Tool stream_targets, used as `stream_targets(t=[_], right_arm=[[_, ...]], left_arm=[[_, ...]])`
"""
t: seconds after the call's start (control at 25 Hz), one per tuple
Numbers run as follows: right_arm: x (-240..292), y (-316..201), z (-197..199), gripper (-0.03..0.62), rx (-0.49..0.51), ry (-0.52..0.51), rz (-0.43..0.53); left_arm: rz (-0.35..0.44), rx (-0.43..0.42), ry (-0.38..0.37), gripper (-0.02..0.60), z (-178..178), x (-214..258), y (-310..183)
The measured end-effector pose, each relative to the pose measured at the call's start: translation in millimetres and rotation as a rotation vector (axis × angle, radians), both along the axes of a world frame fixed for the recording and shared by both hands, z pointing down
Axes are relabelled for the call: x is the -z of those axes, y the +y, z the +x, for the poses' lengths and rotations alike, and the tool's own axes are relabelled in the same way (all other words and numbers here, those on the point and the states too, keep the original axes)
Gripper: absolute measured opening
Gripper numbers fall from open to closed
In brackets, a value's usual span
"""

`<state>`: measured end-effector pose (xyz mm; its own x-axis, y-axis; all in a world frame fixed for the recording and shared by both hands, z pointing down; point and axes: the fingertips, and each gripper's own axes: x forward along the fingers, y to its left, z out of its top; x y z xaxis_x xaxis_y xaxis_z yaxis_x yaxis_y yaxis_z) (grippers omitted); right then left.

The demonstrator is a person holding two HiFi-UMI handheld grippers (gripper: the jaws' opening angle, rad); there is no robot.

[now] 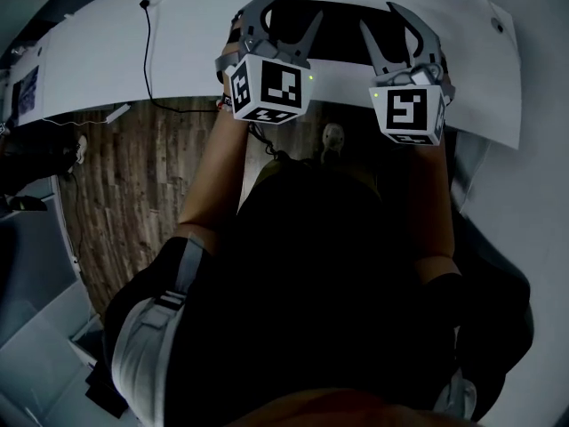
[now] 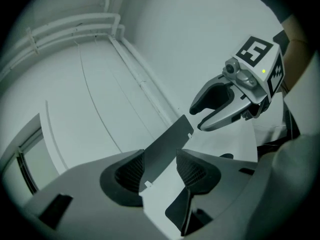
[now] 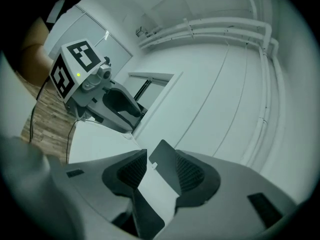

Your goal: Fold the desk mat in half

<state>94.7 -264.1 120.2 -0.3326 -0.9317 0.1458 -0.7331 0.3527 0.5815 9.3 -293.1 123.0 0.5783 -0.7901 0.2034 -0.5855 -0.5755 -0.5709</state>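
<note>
The desk mat (image 1: 342,27) is a dark sheet lying flat on the white table (image 1: 98,56), largely hidden behind my two grippers. My left gripper (image 1: 300,5) and right gripper (image 1: 377,16) hover side by side above its near part, both open with nothing between the jaws. In the left gripper view the mat (image 2: 167,145) shows beyond my open left gripper (image 2: 161,168), with the right gripper (image 2: 220,106) off to the right. In the right gripper view a corner of the mat (image 3: 167,165) appears past my open right gripper (image 3: 157,173), and the left gripper (image 3: 117,106) hangs at the left.
A black cable (image 1: 147,47) runs across the table's left part and down over its near edge. Wooden floor (image 1: 147,176) lies below the table edge. White conduit pipes (image 2: 75,26) run along the wall behind the table. The person's body fills the lower head view.
</note>
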Motion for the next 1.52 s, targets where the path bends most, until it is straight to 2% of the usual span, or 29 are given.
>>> stream_targets(t=[0.44,0.76,0.96,1.16,1.28,1.52], right_arm=[[28.7,102.2,-50.3,0.189,-0.062,-0.003,0.053],[51.1,148.0,-66.3,0.189,-0.059,-0.005,0.091],[64.5,147.9,-67.7,0.189,-0.032,0.017,0.124],[81.5,184.0,-65.1,0.187,0.007,0.018,0.156],[82.9,200.8,-56.7,0.187,0.026,0.010,0.167],[84.4,230.4,-49.6,0.163,0.074,-0.024,0.182]], left_arm=[[0.066,-0.146,0.084,0.209,-41.8,38.8,102.6],[0.117,-0.224,0.121,0.209,-49.8,51.2,147.0],[0.152,-0.267,0.148,0.207,-42.8,64.7,152.8],[0.198,-0.278,0.163,0.179,-34.4,86.5,190.0],[0.214,-0.260,0.162,0.146,-26.3,89.6,207.4],[0.242,-0.223,0.162,0.118,-18.7,91.8,241.8]])
